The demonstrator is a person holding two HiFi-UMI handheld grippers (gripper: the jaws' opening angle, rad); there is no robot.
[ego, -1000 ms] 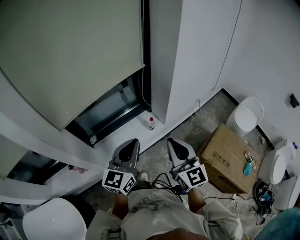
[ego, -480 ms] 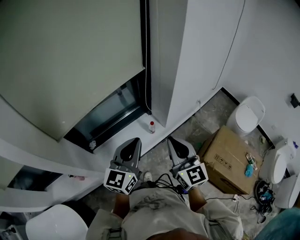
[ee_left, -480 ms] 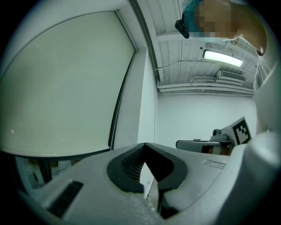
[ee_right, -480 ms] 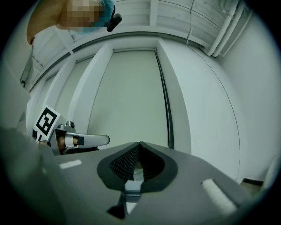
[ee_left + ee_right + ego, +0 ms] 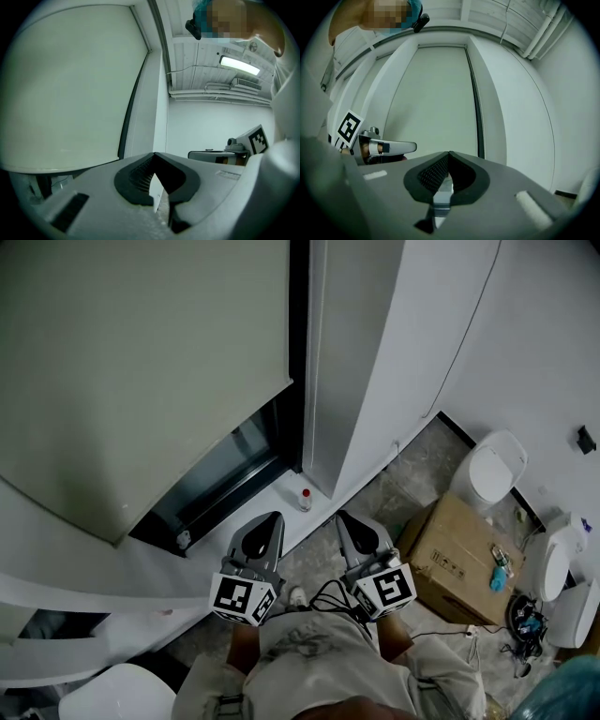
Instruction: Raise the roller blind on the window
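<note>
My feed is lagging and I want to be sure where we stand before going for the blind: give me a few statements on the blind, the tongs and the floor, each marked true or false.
1. The left tongs and the right tongs are both shut with nothing between them. True.
2. The roller blind is fully raised. False: it covers most of the window, leaving only a strip of glass at the bottom.
3. A cardboard box lies on the floor on the person's right. True.
4. The left tongs grip the blind. False: they are apart from it, empty.
5. A small bottle stands near the window's lower right corner. True.
</note>
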